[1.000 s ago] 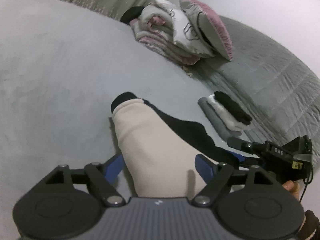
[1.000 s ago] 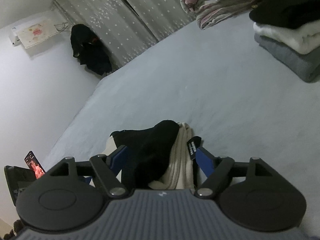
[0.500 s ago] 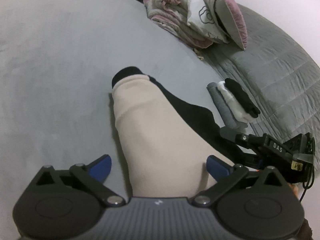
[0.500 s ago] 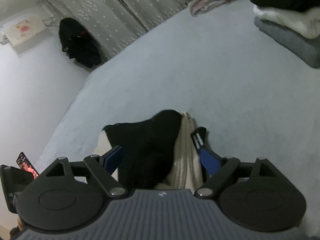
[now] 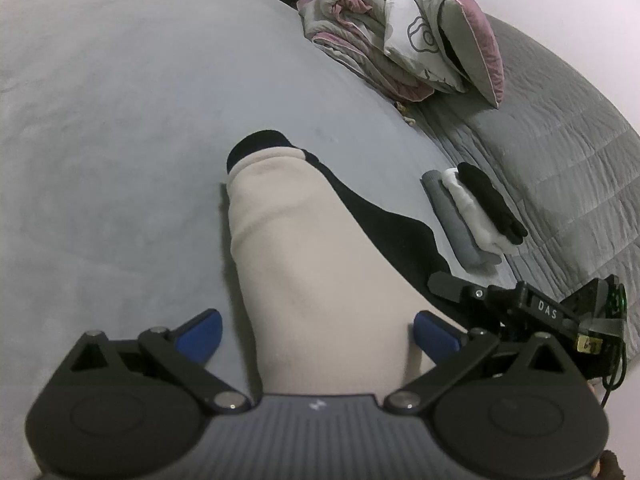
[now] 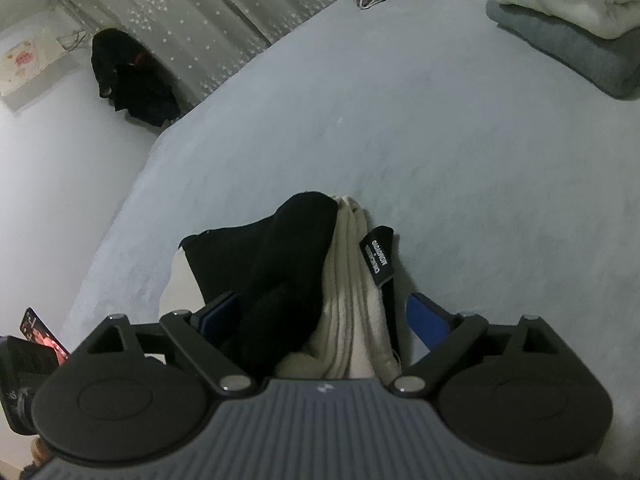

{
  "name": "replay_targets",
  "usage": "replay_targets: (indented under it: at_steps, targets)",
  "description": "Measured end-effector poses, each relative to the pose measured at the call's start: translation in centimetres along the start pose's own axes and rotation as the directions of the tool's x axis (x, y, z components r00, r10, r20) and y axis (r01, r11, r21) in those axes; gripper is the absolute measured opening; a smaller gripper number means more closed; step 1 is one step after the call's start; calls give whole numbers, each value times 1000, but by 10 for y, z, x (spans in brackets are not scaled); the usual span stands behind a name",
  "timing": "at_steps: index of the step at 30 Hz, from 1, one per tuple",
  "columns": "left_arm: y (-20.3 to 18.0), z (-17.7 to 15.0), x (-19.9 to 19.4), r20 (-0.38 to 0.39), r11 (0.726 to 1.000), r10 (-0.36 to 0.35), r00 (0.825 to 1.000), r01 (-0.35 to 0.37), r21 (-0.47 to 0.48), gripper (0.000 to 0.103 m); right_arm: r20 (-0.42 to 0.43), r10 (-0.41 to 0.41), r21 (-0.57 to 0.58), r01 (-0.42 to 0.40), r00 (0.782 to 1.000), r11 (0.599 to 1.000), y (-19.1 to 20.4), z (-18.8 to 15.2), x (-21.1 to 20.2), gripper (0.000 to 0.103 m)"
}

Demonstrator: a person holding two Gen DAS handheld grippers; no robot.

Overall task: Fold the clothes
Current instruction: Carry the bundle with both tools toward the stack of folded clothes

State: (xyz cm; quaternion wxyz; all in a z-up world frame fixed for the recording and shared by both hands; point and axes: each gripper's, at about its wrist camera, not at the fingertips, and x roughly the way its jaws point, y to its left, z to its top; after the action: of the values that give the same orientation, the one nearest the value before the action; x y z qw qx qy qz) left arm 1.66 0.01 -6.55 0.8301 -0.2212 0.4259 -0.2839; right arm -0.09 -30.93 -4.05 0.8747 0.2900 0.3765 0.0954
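My left claw straddles the folded cream-and-black fleece garment on the grey bedsheet; right of it sits a stack of folded clothes, rumpled pink-grey bedding behind.

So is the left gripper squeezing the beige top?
Apart. The left wrist view shows the left gripper spread wide, bedsheet showing beside the beige top.

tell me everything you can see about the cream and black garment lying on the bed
The cream and black garment lies folded into a long narrow bundle on the grey bed. It looks like soft fleece or knit: cream on top, black along one side and at the far cuff. A ribbed cream edge and a black label with white lettering show at one end. The left claw and right claw straddle its ends, jaws just opened, pads clear of the cloth.
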Motion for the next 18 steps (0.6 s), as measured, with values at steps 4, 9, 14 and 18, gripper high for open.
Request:
replay_targets:
  at_steps: [4,9,14,18]
  targets:
    - [-1,-1,1,9,1000,5,1000,-5,8,102,0,-10,-14,10,1000,1000,-1,-1,-2,95]
    - [-1,-2,2,20,1000,13,1000,-14,16,102,1,-24,-36,24,1000,999,1,-1,-1,96]
    - [-4,-4,4,35,999,23,999,-24,27,102,1,-31,-47,31,1000,998,3,-1,-1,97]
    - [-5,-4,5,44,999,30,999,-32,40,102,0,-34,-52,34,999,998,6,1,1,97]
